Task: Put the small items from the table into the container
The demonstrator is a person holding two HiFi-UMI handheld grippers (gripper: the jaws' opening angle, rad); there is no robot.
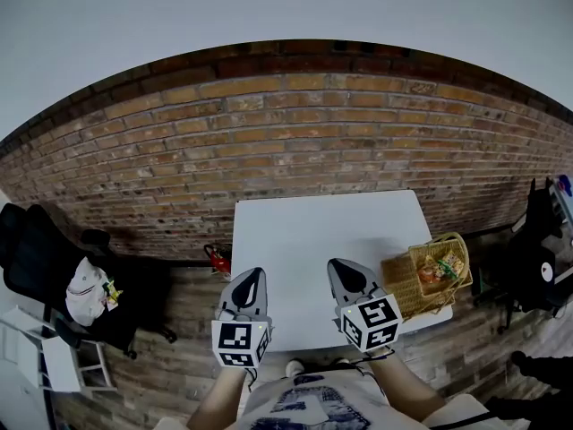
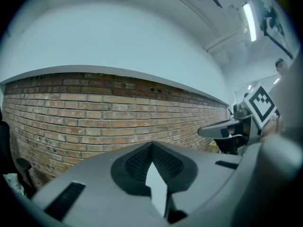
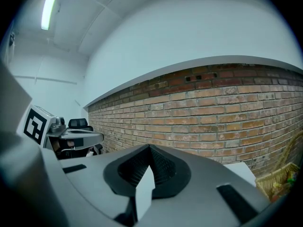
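The container, a wicker basket [image 1: 436, 271], stands at the right edge of the white table [image 1: 304, 231], at the frame's centre right, and seems to reach a little over that edge. That is the main hazard: a sideways sweep of the right gripper [image 1: 340, 271], the nearer of the two, could push it off and spill what it holds. A second risk is a wasted reach, since no loose piece shows on the bare tabletop and there may be nothing left to pick up. Both tools are pressed together and empty. In the right gripper view the right gripper [image 3: 150, 150] has its jaws meeting at the tip with nothing between them. The left gripper [image 2: 151, 148] looks the same in its own view, and neither touches anything. In the head view the left gripper [image 1: 255, 278] hangs at lower centre over the table's near edge, well apart from the basket, with the right one just beside it. The small items [image 1: 439, 270], orange and green, lie inside the basket, so the job looks done or close to it. A flat wicker piece [image 1: 401, 287] lies against the basket's left side. Beyond the table runs a brick wall [image 1: 295, 124], and a black chair [image 1: 36, 258] stands at far left.
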